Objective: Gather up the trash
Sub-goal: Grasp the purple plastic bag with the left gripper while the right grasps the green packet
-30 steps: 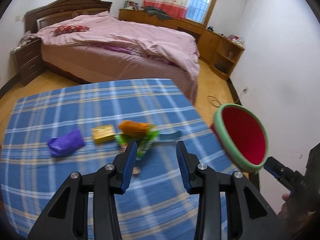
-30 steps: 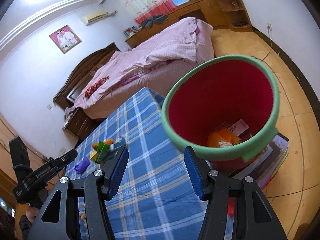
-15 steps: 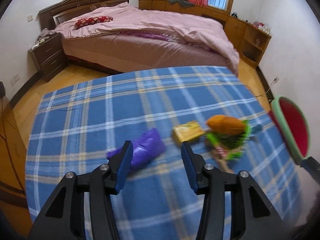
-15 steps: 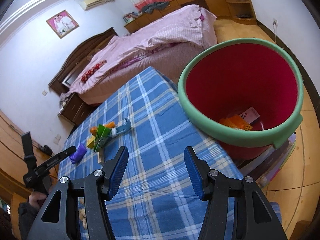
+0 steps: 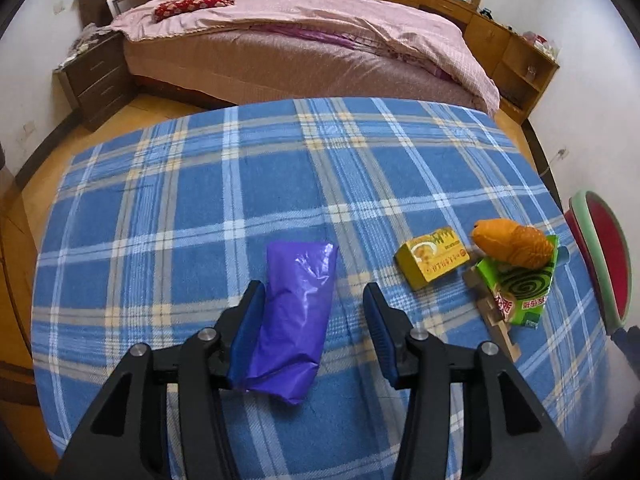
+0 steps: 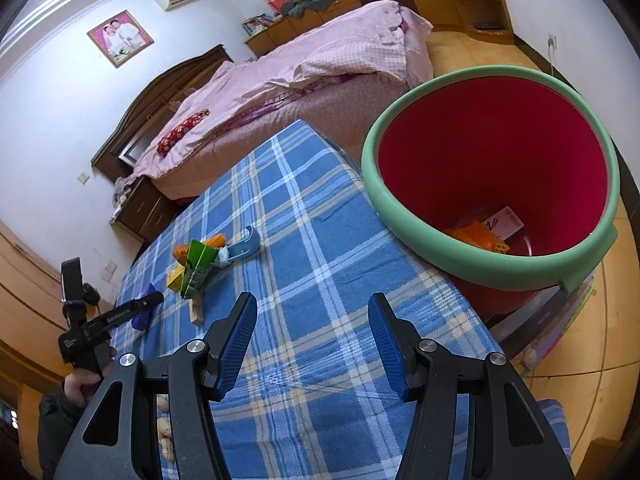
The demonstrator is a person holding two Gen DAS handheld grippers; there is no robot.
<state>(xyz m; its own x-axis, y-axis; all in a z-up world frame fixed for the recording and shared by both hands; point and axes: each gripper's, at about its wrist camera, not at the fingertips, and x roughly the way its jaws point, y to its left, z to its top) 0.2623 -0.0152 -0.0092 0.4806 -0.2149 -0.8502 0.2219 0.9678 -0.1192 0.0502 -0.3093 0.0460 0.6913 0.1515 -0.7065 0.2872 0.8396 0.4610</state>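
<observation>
The bin (image 5: pixel 600 256) is cut off at the left view's right edge; the bag's (image 5: pixel 294 316) near left side hides behind a pad (image 5: pixel 248 328).

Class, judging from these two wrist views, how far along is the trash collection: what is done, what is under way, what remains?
Done: some trash already lies in the red bin.

In hand: the left gripper is open around the purple bag, not yet gripping. The right gripper is open and empty.

Left: the yellow box, orange wrapper, green box and wooden stick on the plaid cloth.
</observation>
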